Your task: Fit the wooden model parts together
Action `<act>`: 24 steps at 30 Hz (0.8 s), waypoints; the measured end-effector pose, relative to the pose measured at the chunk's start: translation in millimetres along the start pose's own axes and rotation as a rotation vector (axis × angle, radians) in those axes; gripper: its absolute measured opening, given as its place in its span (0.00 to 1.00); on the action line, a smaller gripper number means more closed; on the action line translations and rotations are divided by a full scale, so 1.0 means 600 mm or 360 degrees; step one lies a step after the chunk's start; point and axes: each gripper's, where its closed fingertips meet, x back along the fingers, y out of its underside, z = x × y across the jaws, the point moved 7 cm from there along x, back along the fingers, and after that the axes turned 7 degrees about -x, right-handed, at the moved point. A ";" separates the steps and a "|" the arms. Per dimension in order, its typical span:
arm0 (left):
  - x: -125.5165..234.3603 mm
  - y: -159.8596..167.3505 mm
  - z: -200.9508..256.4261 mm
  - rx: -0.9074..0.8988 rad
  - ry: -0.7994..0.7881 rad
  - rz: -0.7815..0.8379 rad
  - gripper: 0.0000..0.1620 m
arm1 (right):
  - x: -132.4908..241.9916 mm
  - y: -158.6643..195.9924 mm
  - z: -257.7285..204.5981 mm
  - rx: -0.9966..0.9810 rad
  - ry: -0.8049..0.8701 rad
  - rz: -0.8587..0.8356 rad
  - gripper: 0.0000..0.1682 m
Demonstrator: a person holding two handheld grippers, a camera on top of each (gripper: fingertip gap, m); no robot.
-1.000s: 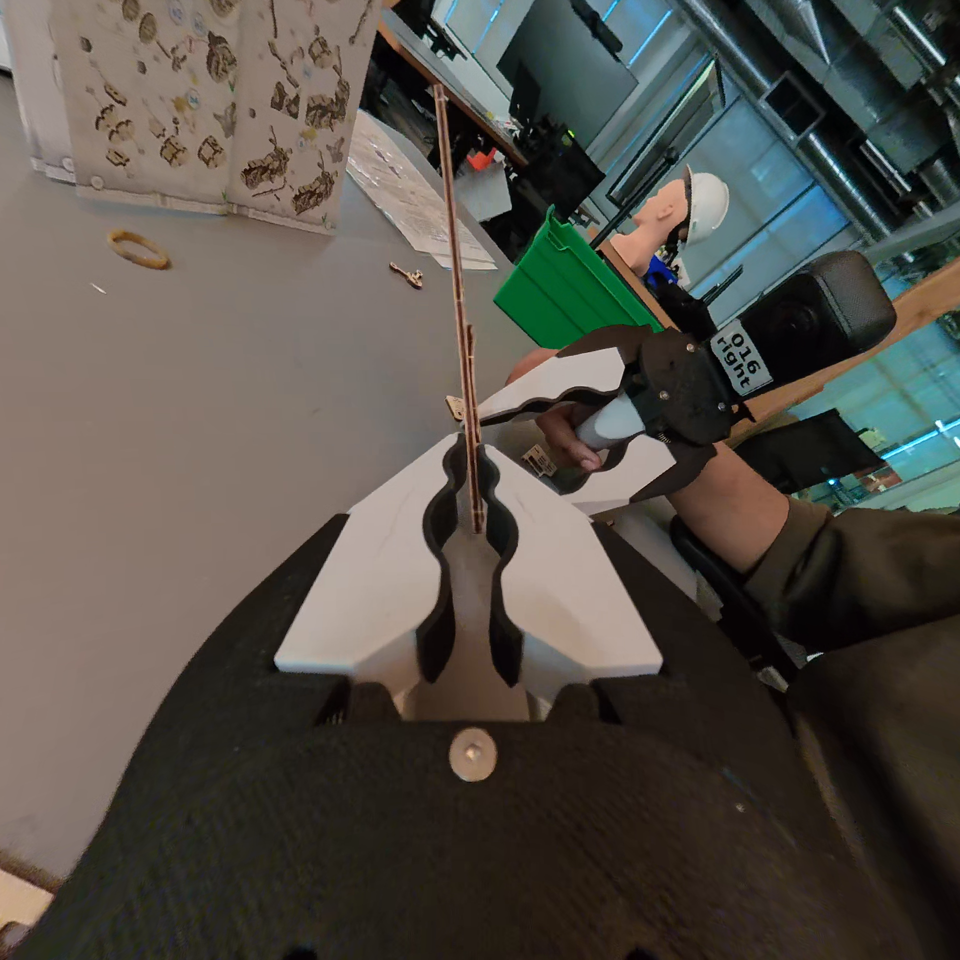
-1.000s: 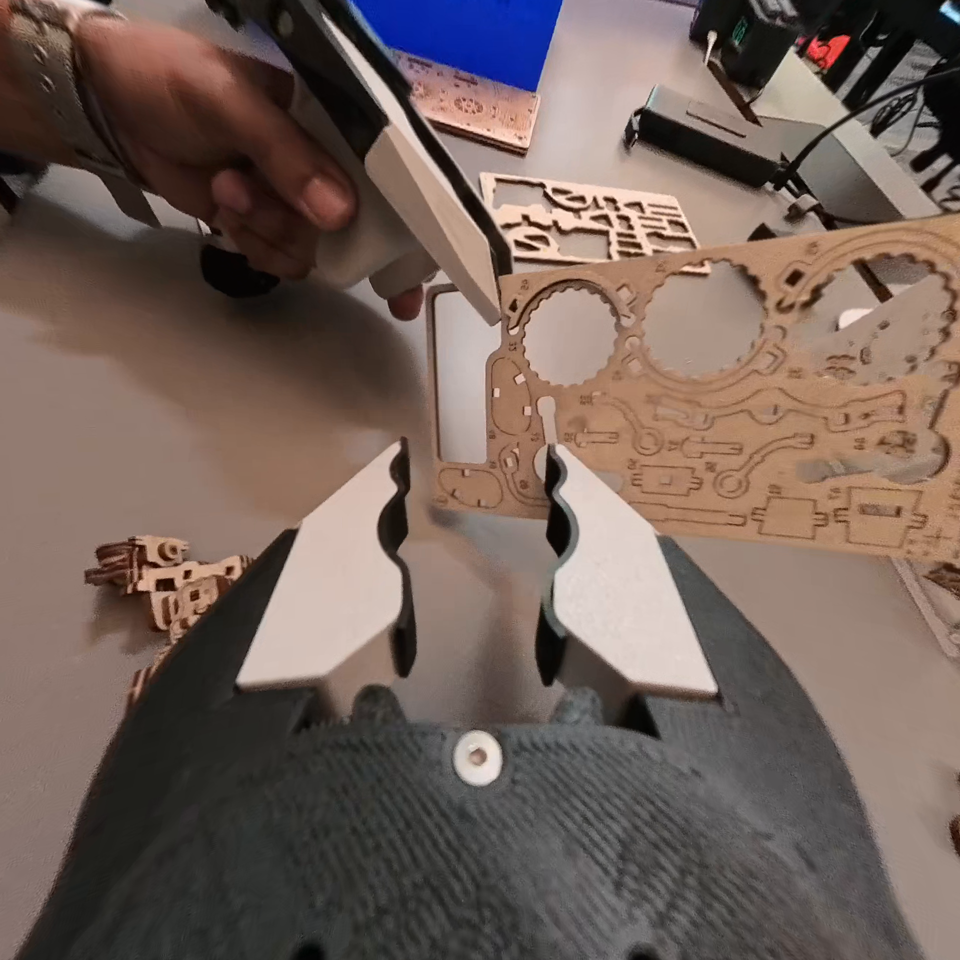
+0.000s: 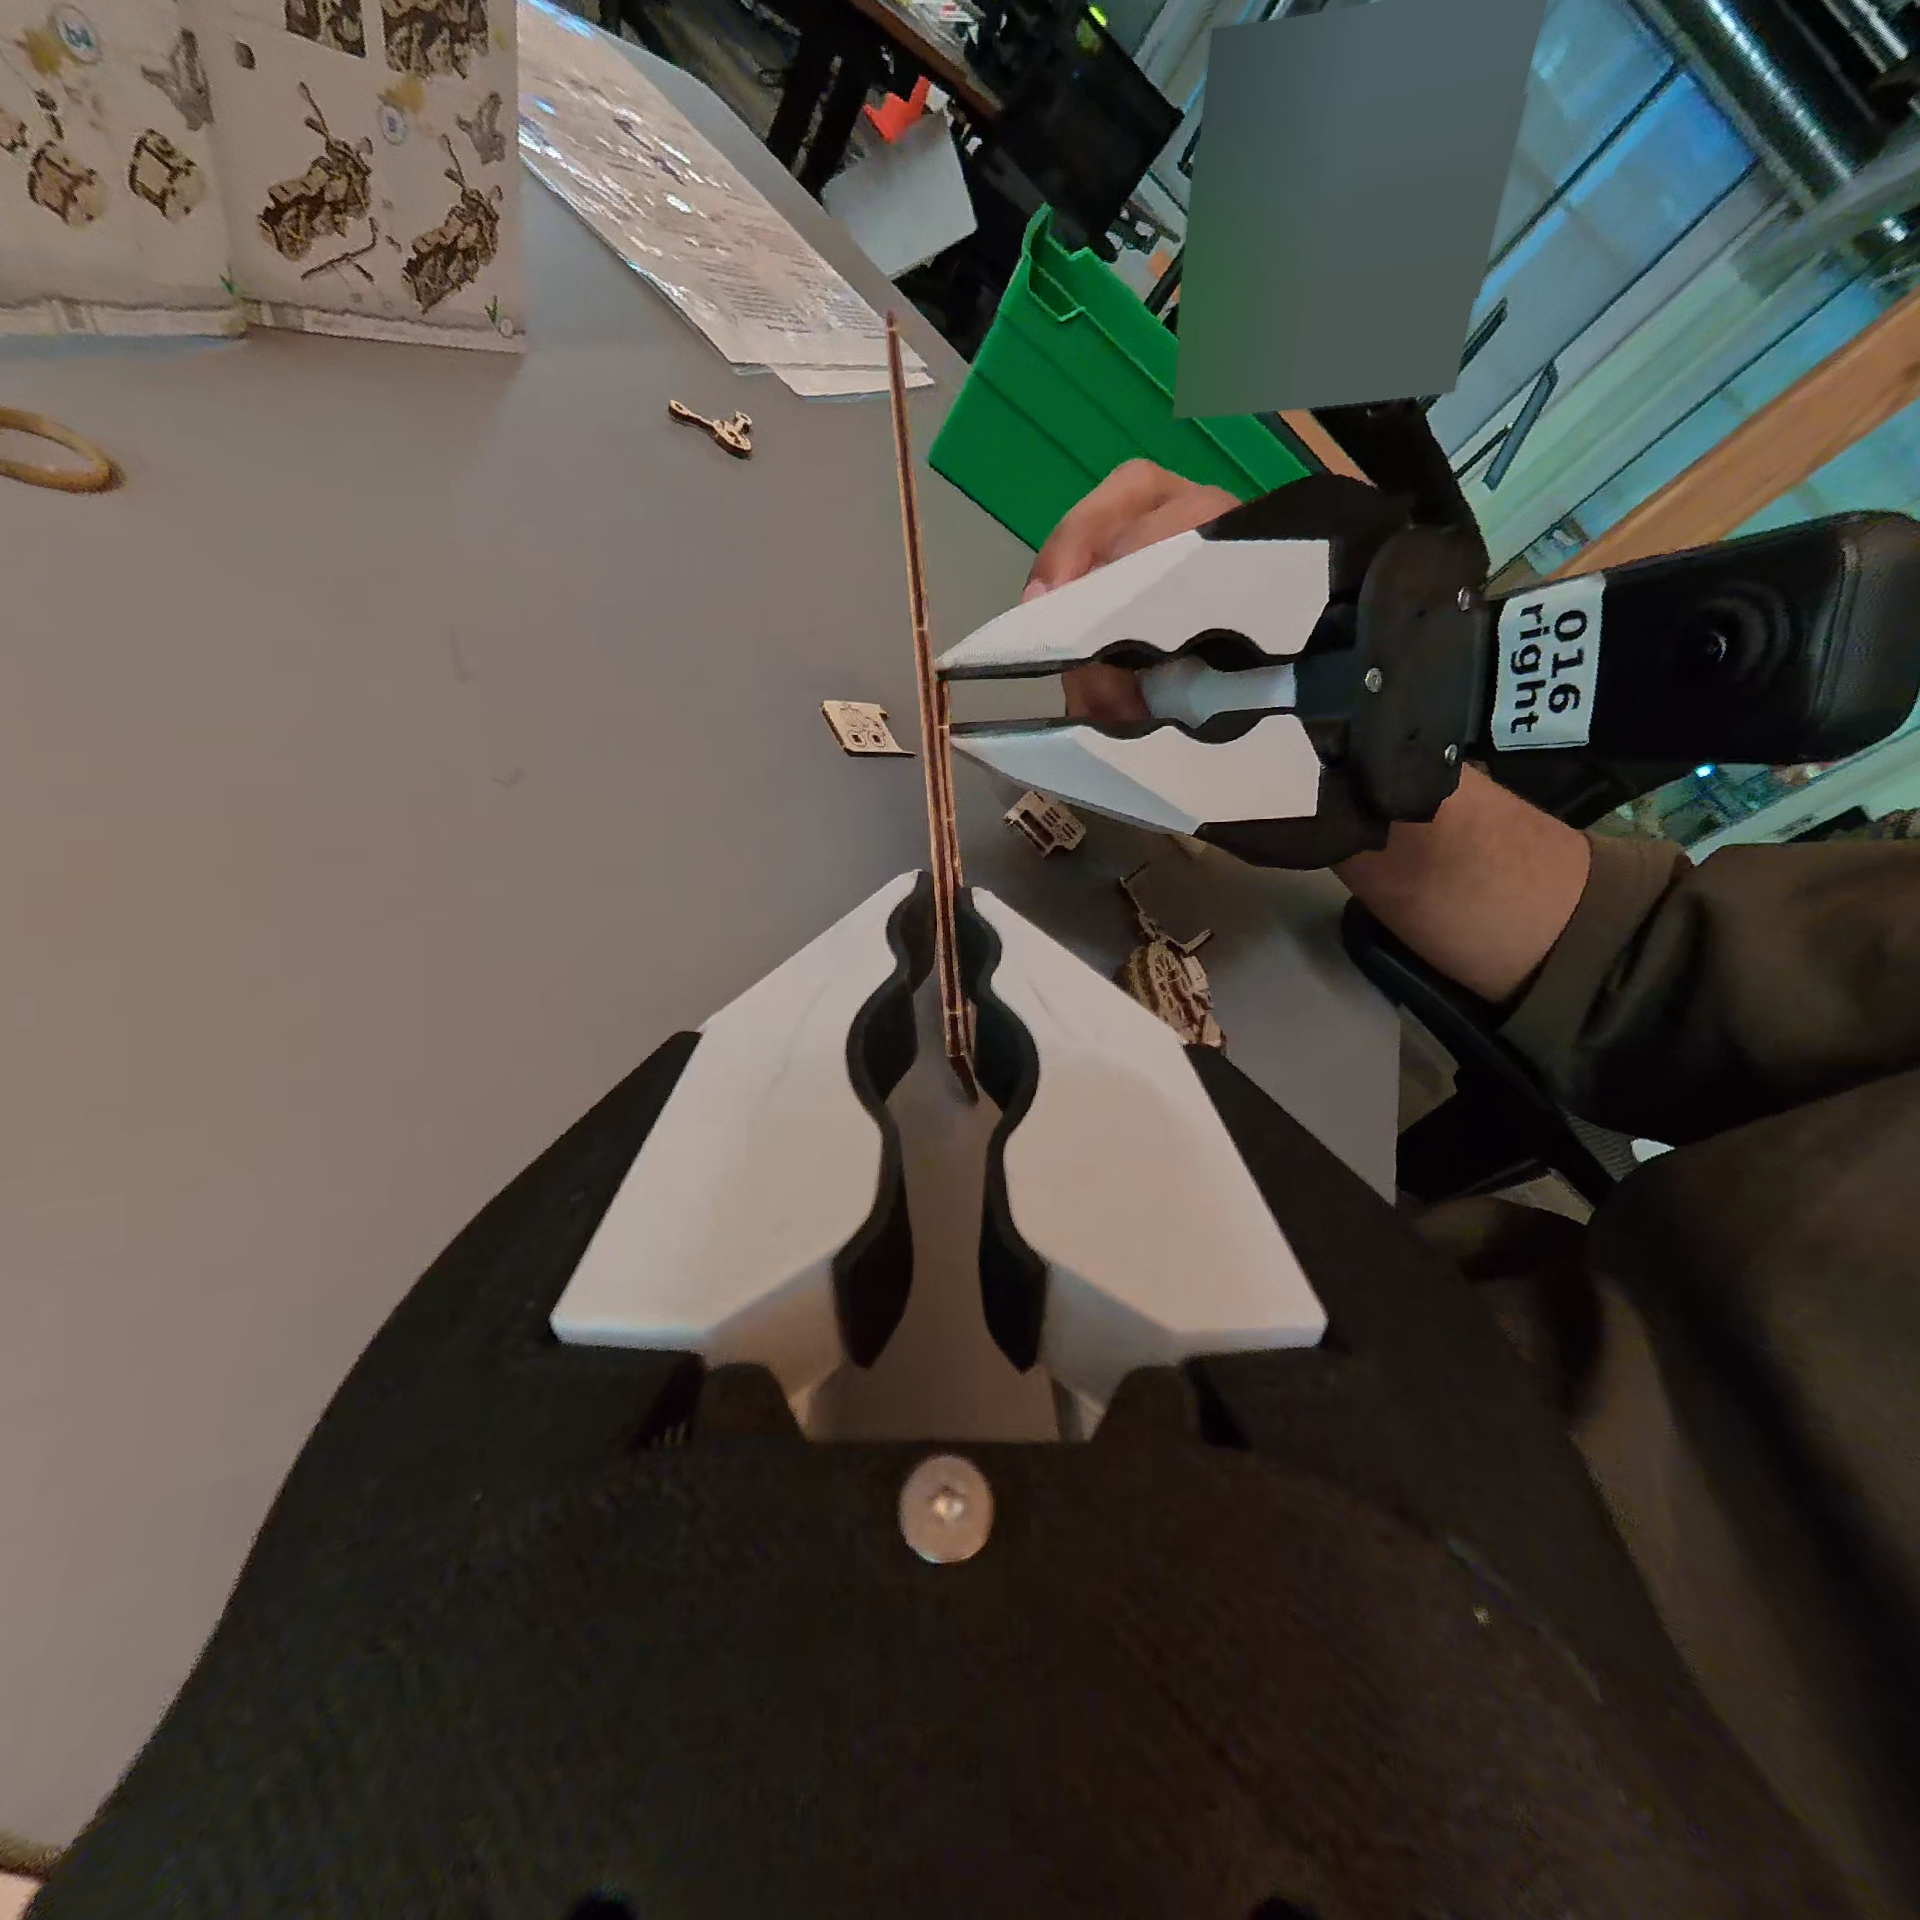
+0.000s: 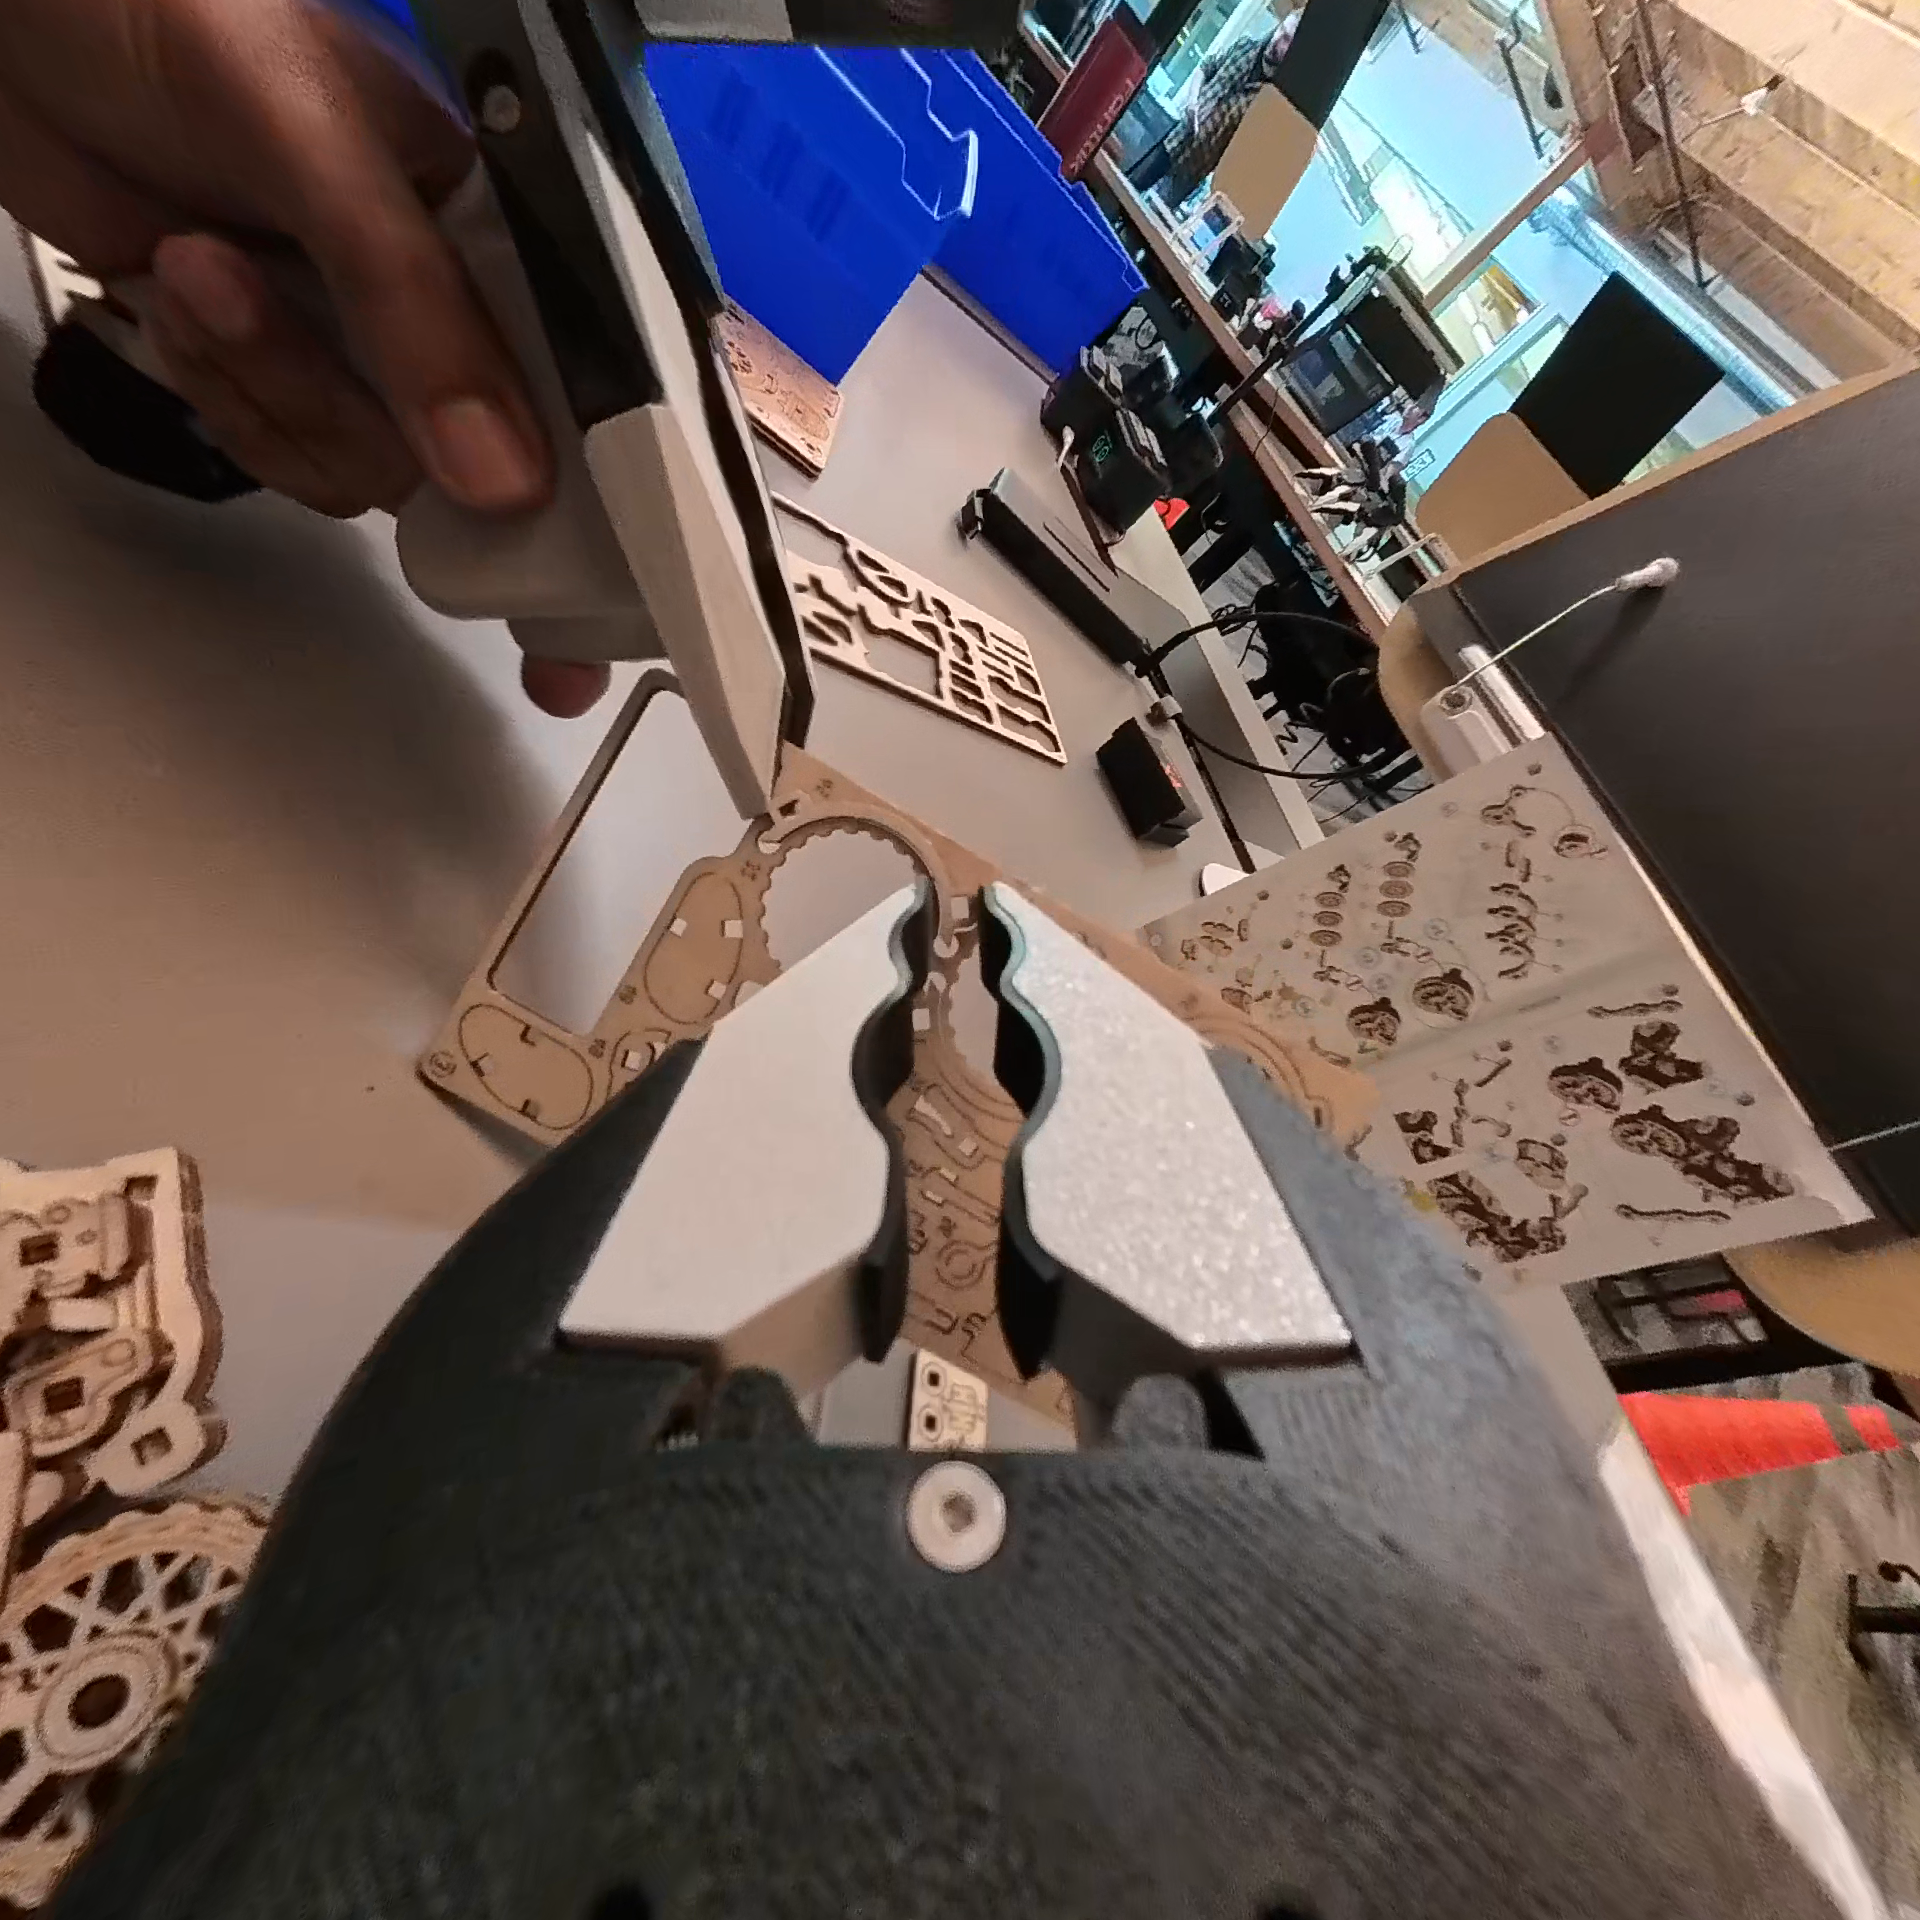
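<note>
My left gripper [image 3: 940, 904] is shut on the lower edge of a thin laser-cut wooden sheet [image 3: 914, 582], held upright above the grey table and seen edge-on. In the right wrist view the sheet [image 4: 644, 997] faces me, with gear-shaped holes and uncut parts. My right gripper [image 4: 953, 909] is closed to a narrow gap around the thin strip between two gear holes. It also shows in the left wrist view [image 3: 945, 704], tips against the sheet's face. The left gripper's fingers [image 4: 748, 727] hold the sheet's top corner there.
Assembled wooden model pieces [image 4: 94, 1351] lie at the lower left, also in the left wrist view [image 3: 1169, 977]. A small flat part [image 3: 857, 727], an emptied sheet [image 4: 935, 655], instruction pages [image 3: 312, 187], a green bin [image 3: 1070, 416] and a blue bin [image 4: 831, 229] surround the work. Less than 4 cm separates the two grippers' tips.
My right gripper moved forward to the sheet's face and closed from wide open to a narrow gap. The sheet has tilted and come closer in the right wrist view.
</note>
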 end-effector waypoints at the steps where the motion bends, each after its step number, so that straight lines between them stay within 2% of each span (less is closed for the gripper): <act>1: 0.000 0.000 0.001 -0.0019 -0.0009 -0.0003 0.00 | 0.000 0.000 0.001 -0.0016 -0.0009 -0.0005 0.04; 10: 0.001 -0.003 -0.003 -0.0008 -0.0124 0.0028 0.00 | 0.005 -0.009 0.012 -0.0210 -0.0089 0.0005 0.03; 17: 0.002 -0.004 -0.004 0.0014 -0.0108 0.0047 0.00 | 0.009 -0.012 0.015 -0.0223 -0.0103 0.0025 0.03; 24: 0.006 0.007 -0.034 0.0182 -0.0223 0.0020 0.01 | 0.010 -0.005 0.017 -0.0238 -0.0107 -0.0004 0.03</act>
